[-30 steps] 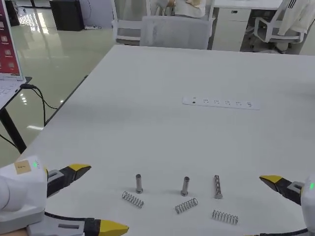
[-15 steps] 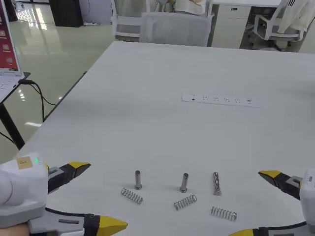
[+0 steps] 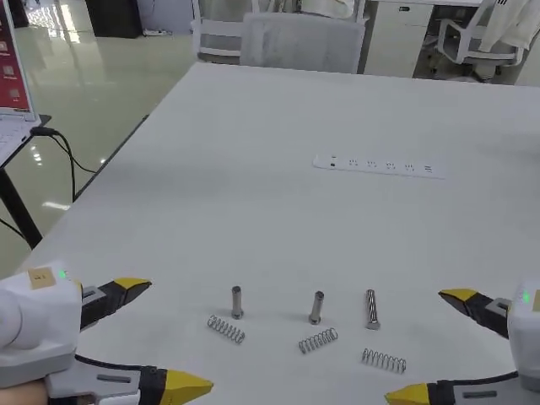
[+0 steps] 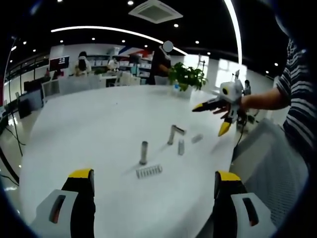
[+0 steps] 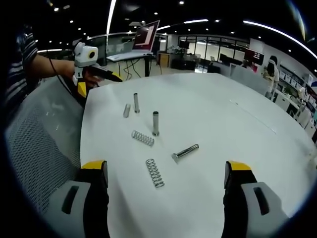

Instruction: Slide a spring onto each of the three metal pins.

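Three metal pins sit in a row near the table's front edge: the left pin (image 3: 236, 301) and middle pin (image 3: 316, 306) stand upright, while the right pin (image 3: 371, 309) appears to lie on its side (image 5: 185, 151). A loose spring lies just in front of each: left spring (image 3: 226, 329), middle spring (image 3: 318, 340), right spring (image 3: 384, 361). My left gripper (image 3: 164, 337) is open, left of the row, with nothing between its fingers. My right gripper (image 3: 430, 346) is open on the right, also holding nothing. The left spring (image 4: 149, 171) lies ahead of the left jaws, the right spring (image 5: 154, 172) ahead of the right jaws.
A white power strip (image 3: 378, 166) lies further back on the white table (image 3: 278, 211). Chairs (image 3: 299, 42) stand beyond the far edge. A cable (image 3: 72, 173) and a laptop desk are off the left side.
The head camera has shifted a little, so the whole picture sits slightly differently. Pins and springs have not moved. Both grippers stay open in about the same places.
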Demonstrator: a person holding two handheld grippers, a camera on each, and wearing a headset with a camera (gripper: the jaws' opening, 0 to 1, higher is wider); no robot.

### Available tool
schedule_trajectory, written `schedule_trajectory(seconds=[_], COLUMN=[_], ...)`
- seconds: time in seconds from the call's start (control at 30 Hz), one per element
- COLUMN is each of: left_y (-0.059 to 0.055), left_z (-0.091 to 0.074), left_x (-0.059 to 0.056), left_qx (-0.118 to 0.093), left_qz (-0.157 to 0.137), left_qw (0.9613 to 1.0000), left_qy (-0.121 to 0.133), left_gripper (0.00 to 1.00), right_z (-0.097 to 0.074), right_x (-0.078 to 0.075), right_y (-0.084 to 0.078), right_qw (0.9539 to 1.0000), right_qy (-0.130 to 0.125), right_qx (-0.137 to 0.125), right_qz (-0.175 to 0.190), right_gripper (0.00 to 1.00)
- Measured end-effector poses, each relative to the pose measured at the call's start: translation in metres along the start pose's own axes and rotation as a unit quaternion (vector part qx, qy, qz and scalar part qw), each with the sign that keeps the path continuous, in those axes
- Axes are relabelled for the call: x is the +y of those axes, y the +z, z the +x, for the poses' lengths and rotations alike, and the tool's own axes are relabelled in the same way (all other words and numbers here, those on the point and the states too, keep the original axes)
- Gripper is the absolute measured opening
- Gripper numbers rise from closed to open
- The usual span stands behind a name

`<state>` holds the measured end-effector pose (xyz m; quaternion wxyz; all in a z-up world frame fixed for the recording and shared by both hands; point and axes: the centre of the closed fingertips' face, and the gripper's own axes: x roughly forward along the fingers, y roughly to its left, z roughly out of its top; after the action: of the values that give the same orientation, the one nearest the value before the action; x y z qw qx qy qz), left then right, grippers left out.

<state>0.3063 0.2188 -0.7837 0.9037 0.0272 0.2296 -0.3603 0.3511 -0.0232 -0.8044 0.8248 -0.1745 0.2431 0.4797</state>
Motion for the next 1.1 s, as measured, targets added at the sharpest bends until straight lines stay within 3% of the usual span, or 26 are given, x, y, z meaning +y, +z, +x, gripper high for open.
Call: schedule_trajectory(seconds=[0.33, 0.53, 0.6, 0.7, 0.8, 0.93, 1.1], left_y=[0.001, 0.000, 0.000, 0.000, 0.000, -0.001, -0.002], left_z=[0.001, 0.001, 0.001, 0.001, 0.000, 0.000, -0.002], left_x=[0.002, 0.001, 0.001, -0.001, -0.001, -0.002, 0.000], left_qx=[0.001, 0.004, 0.004, 0.005, 0.005, 0.007, 0.009], left_qz=[0.001, 0.001, 0.002, 0.002, 0.001, 0.001, 0.000], left_qw=[1.0000, 1.0000, 1.0000, 1.0000, 1.0000, 1.0000, 1.0000], left_qy=[0.001, 0.001, 0.001, 0.000, 0.000, -0.001, 0.000], left_gripper=[0.98, 0.98, 0.98, 0.98, 0.98, 0.98, 0.98], right_z=[0.009, 0.015, 0.018, 0.022, 0.028, 0.033, 0.040], right_x=[-0.014, -0.029, -0.033, -0.039, -0.042, -0.049, -0.056], right_y=[0.021, 0.023, 0.025, 0.021, 0.023, 0.020, 0.017], right_qw=[0.9987, 0.9970, 0.9964, 0.9952, 0.9946, 0.9905, 0.9821], right_qy=[-0.010, -0.027, -0.030, -0.041, -0.044, -0.052, -0.056], right_qx=[-0.022, -0.011, -0.012, 0.013, 0.017, 0.035, 0.050], right_qz=[0.046, 0.072, 0.078, 0.088, 0.093, 0.123, 0.173], right_gripper=[0.89, 0.73, 0.71, 0.66, 0.65, 0.56, 0.42])
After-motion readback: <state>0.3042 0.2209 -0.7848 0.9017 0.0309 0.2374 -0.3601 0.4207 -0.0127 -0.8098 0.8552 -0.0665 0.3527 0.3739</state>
